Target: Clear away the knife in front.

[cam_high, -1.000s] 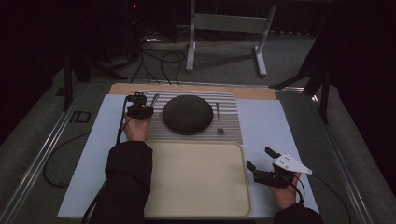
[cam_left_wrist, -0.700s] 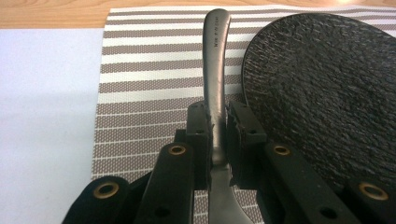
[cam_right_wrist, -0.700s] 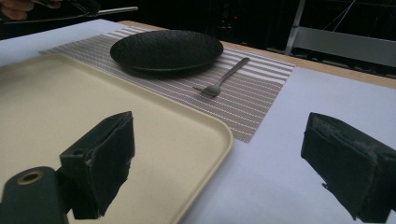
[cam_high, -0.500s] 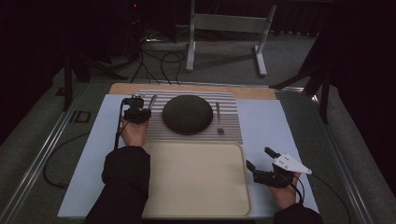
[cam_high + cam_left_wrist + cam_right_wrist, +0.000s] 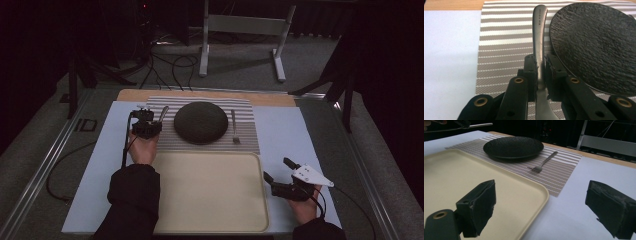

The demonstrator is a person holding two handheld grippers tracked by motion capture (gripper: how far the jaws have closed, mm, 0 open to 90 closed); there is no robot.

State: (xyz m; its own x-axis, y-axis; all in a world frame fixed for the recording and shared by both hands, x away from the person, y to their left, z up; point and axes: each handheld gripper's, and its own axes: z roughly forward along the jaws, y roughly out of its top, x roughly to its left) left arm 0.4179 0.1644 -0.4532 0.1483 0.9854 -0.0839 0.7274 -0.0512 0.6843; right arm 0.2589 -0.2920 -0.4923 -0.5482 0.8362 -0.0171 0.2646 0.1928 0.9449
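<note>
Striped placemat [image 5: 210, 135] on a pale blue table [image 5: 110, 165]. Left gripper [image 5: 540, 72] clamped on a metal utensil [image 5: 539, 37], held above the mat just left of the black plate [image 5: 596, 45]. Right gripper [image 5: 541, 207] jaws wide apart, holding nothing, beside the beige tray [image 5: 461, 175].

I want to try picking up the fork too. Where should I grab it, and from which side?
Probably by the handle. The fork lies flat on the striped mat, right of the plate, tines toward the tray and handle pointing away. The handle is long, thin and straight, with bare mat on both sides, so come down from above with the open right gripper, one jaw on each side.
</note>
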